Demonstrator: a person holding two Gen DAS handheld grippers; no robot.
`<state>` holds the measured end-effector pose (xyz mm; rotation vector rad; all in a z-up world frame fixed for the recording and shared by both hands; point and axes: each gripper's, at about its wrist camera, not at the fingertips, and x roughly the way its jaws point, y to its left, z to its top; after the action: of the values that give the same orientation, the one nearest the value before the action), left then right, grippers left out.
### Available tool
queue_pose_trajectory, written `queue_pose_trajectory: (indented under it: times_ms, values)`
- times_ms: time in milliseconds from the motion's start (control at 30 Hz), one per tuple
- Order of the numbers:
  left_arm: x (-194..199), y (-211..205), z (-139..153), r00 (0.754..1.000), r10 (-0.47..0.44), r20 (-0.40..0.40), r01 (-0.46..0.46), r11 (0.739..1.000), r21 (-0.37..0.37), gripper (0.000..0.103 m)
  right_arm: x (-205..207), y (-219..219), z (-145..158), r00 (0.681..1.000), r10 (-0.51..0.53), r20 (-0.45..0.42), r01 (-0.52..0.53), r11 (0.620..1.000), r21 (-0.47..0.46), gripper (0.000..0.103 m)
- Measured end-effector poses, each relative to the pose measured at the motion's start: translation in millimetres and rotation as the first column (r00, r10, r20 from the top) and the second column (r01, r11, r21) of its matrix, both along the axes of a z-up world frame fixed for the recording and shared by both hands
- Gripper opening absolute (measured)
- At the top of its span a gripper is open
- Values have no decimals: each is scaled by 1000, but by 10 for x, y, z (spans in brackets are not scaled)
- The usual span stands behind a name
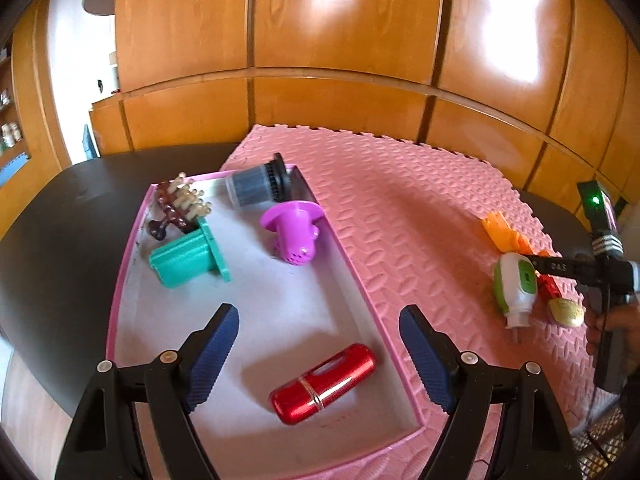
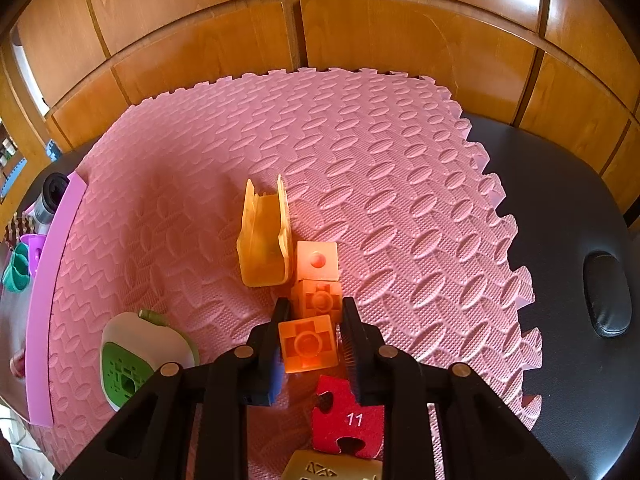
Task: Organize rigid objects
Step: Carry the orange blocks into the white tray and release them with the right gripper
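Note:
My left gripper (image 1: 319, 354) is open above the pink-rimmed box (image 1: 352, 268), over a red metallic case (image 1: 323, 384) lying in it. The box also holds a teal holder (image 1: 188, 258), a purple strainer (image 1: 292, 228), a grey filter cup (image 1: 256, 184) and a brown hair clip (image 1: 176, 208). My right gripper (image 2: 313, 338) is shut on a row of orange cube blocks (image 2: 308, 344) on the pink foam mat (image 2: 360, 184). A yellow-orange open piece (image 2: 264, 240), a white and green plug-in device (image 2: 132, 360), a red puzzle tile marked 11 (image 2: 348, 416) and a gold piece (image 2: 332, 468) lie around it.
The mat lies on a black padded table (image 2: 580, 240) with wooden wall panels (image 1: 340, 40) behind. The box's pink wall (image 2: 48, 288) stands at the mat's left edge. The right gripper also shows in the left wrist view (image 1: 536, 264), far right.

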<state>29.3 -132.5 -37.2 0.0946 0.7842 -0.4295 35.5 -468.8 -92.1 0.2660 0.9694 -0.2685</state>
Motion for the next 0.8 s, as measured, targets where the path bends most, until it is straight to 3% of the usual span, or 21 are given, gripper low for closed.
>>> queue_pose_trajectory:
  times_ms: [333, 800]
  values:
    - [-22, 38, -25, 998, 56, -2, -55, 998, 40, 86, 14, 74, -2, 1000, 15, -15, -16, 998, -54, 24]
    - [-23, 233, 67, 994, 106, 38, -107, 994, 25, 89, -5, 56, 5, 1000, -27, -2, 27, 997, -70, 24]
